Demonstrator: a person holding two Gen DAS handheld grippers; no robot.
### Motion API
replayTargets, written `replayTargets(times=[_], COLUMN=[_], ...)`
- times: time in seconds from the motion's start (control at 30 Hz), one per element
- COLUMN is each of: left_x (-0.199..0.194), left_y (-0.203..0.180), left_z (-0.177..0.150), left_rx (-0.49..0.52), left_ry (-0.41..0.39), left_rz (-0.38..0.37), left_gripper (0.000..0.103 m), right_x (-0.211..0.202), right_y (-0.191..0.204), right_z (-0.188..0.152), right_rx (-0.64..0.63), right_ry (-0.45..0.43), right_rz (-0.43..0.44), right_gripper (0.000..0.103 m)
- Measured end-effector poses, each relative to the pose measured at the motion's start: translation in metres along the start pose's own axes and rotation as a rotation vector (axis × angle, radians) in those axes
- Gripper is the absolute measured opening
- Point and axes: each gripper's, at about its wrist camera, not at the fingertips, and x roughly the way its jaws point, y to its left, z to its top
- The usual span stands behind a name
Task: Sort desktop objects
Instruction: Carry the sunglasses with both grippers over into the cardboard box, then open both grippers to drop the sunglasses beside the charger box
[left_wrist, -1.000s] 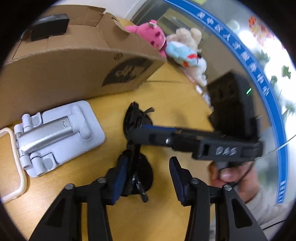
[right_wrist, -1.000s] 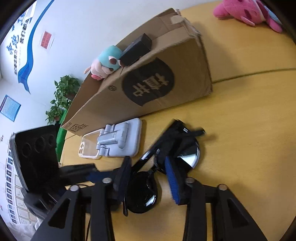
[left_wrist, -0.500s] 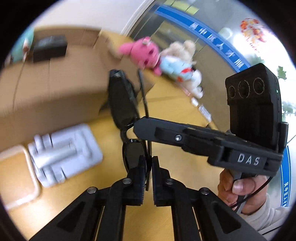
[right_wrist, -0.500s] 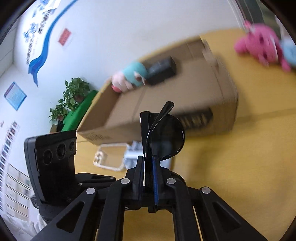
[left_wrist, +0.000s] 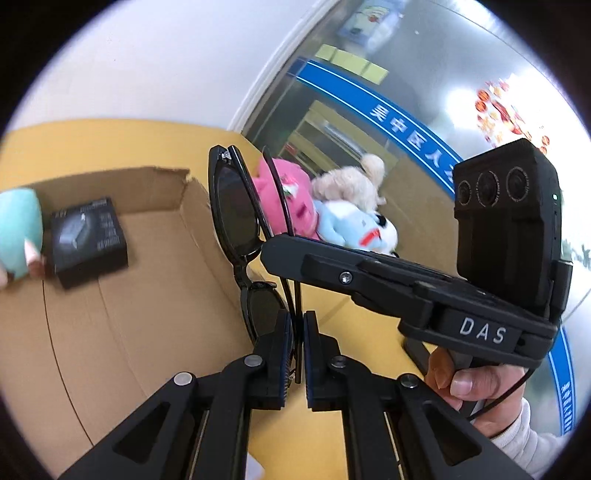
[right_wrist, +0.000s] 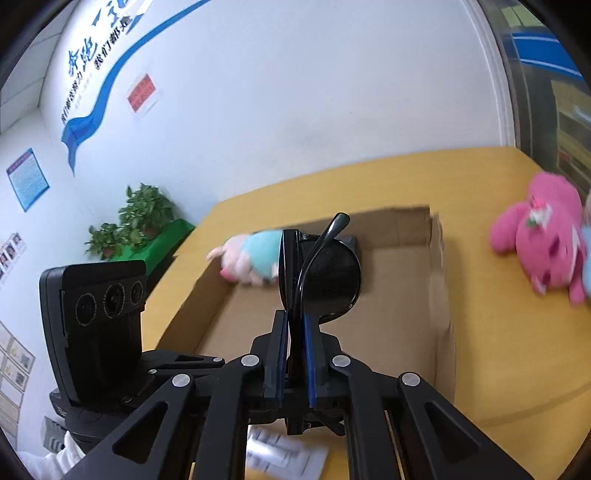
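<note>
Black sunglasses (left_wrist: 236, 206), pinched by the left gripper (left_wrist: 298, 354) and right gripper (right_wrist: 295, 354), now aloft over the cardboard box (right_wrist: 399, 332), off the tabletop; teal plush (left_wrist: 16, 232) cropped, blurred.

Glossy black plastic sunglasses (left_wrist: 236, 206) with smooth dark lenses. Matt brown corrugated cardboard box (right_wrist: 402, 332), rough at torn flap edges. Smooth yellow wood-look tabletop (right_wrist: 517, 350). Fuzzy pink cloth plush toy (right_wrist: 543, 247). Matt black plastic gripper fingers (left_wrist: 279, 350) with ribbed blue pads.
</note>
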Motion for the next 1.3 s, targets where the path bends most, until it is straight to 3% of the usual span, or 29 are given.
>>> replayTargets(times=[0.27,0.37,0.53,0.73,0.93,1.0,1.07,1.1,1.17,1.2,1.27,1.3], left_x=[0.064,0.099,0.136,0.148,0.108,0.081,0.044,0.021,-0.024,-0.041,-0.07,-0.085], left_y=[0.086,0.122,0.16,0.168,0.141,0.126,0.102,0.087,0.056,0.045,0.018,0.011], left_z=[0.062,0.07,0.068,0.057,0.056,0.054,0.048,0.042,0.026,0.018,0.001,-0.01], left_rx=[-0.173,-0.248,-0.358,-0.425,-0.345,-0.305,-0.235,-0.189,-0.1,-0.07,-0.015,-0.001], left_ry=[0.078,0.138,0.214,0.263,0.206,0.143,0.056,0.001,-0.115,-0.164,-0.264,-0.293], left_rz=[-0.025,-0.01,0.015,0.051,0.182,0.245,0.321,0.369,0.482,0.533,0.634,0.68], left_gripper=[0.005,0.005,0.005,0.006,0.024,0.028,0.038,0.041,0.063,0.068,0.079,0.079], right_x=[0.101,0.144,0.202,0.228,0.212,0.193,0.162,0.146,0.1,0.088,0.045,0.023], right_y=[-0.053,-0.081,-0.116,-0.133,-0.129,-0.118,-0.099,-0.089,-0.059,-0.05,-0.018,0.0], right_z=[0.07,0.08,0.067,0.049,0.046,0.048,0.049,0.05,0.041,0.042,0.024,0.011], right_rx=[0.042,0.083,0.14,0.174,0.195,0.171,0.11,0.084,0.024,0.007,-0.054,-0.092], right_ry=[0.139,0.217,0.319,0.365,0.317,0.282,0.23,0.204,0.122,0.094,0.01,-0.039], right_rz=[-0.091,-0.124,-0.175,-0.196,-0.171,-0.165,-0.19,-0.202,-0.213,-0.211,-0.197,-0.198], right_gripper=[0.007,0.007,0.007,0.007,0.013,0.024,0.054,0.061,0.076,0.081,0.1,0.103])
